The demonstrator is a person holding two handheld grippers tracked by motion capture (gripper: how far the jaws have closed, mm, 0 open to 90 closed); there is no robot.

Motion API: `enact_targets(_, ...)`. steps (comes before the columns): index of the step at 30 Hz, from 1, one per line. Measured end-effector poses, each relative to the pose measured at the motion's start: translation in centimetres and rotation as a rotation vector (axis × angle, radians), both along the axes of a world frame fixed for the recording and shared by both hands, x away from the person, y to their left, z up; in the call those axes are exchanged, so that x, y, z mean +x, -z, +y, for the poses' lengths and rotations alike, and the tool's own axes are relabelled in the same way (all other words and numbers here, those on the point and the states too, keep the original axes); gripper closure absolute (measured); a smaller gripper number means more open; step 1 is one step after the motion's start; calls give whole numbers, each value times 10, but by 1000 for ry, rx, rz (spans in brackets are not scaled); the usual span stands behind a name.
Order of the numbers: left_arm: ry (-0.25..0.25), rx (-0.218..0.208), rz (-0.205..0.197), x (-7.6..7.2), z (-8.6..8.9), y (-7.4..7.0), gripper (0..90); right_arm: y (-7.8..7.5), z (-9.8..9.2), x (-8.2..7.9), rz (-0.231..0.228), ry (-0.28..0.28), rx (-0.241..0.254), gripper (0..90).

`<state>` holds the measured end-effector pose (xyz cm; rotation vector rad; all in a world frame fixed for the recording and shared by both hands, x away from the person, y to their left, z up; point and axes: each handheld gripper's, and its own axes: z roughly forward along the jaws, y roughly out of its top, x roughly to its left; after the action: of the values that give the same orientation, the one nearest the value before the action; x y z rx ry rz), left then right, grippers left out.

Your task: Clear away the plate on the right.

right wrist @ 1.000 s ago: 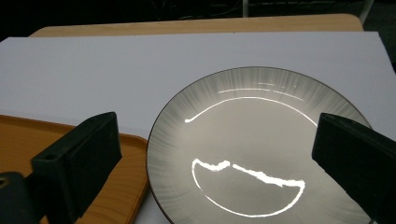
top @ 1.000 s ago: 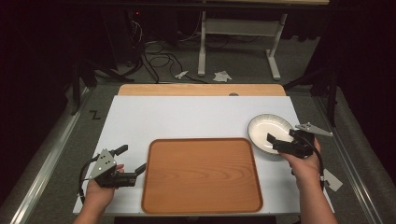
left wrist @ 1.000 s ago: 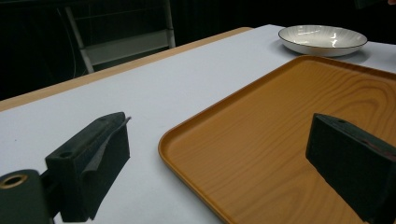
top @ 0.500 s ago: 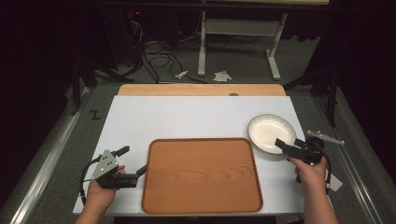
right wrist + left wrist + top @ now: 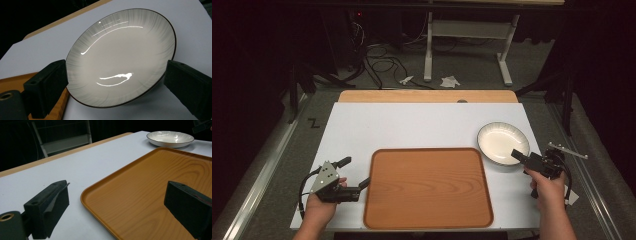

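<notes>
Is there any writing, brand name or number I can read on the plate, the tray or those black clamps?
None can be read.
The plate has only grey streaks and a dark rim, no lettering.
The wooden tray shows wood grain alone.
The left gripper and right gripper carry no legible label.
"Z"-shaped black mark on the floor: possibly just tape.

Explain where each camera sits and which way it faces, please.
High view: above the person's side, facing forward and down on the table; both forearms and tools show.
Left gripper view: on the left tool, facing across the wooden tray toward the plate.
Right gripper view: on the right tool, facing the plate.
All share plate and tray.
</notes>
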<state>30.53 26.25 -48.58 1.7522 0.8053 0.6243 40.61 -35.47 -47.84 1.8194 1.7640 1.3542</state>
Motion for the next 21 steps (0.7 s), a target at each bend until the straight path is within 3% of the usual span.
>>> enact_targets(4,1,-2,-1,0,1,0,66,2,-3,0,10,5,26,66)
enact_targets(14,-2,-6,-3,1,1,-1,66,9,-9,0,88,55,95,106)
enact_targets(21,-3,-8,-4,2,0,0,66,13,-16,-1,104,76,123,156)
